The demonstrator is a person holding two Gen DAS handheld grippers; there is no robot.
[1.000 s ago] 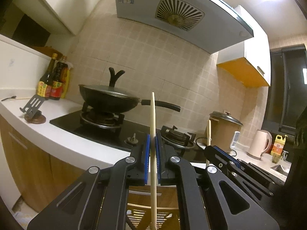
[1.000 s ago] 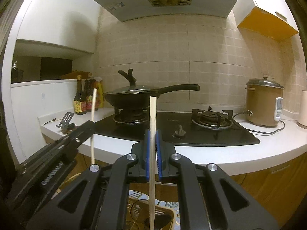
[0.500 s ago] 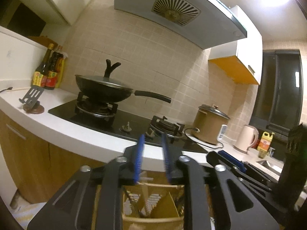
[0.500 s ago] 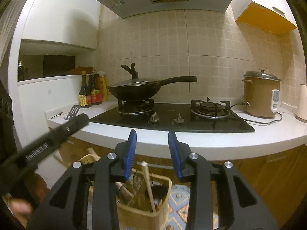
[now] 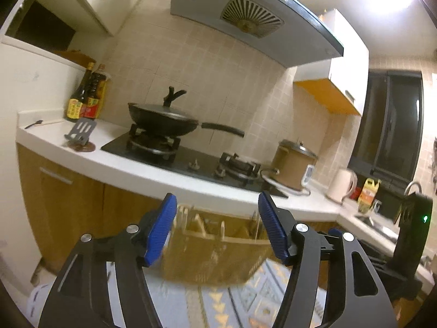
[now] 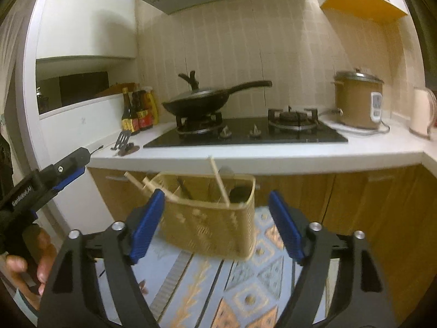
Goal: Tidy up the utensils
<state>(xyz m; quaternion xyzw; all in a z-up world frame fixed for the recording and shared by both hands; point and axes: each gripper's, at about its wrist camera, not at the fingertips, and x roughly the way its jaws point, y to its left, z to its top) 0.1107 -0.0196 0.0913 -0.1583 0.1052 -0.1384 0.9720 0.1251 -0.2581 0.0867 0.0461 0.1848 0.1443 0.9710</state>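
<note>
Right wrist view: the right tongs point(image 6: 215, 213) are spread wide and hold nothing. The yellow basket point(image 6: 210, 224) stands on the rug point(image 6: 245, 295), straight ahead between the blue pads and a bit below. Chopsticks point(image 6: 220, 183) stick up from it, leaning left. The left tongs point(image 5: 217, 229) are spread and empty too, facing the basket. The right tongs look nearer, I think.

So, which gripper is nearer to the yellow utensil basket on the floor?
Hard to tell; both look about equally near. The left gripper hangs open above the basket, which fills the gap between its fingers. The right gripper is open too, framing the basket likewise.
</note>
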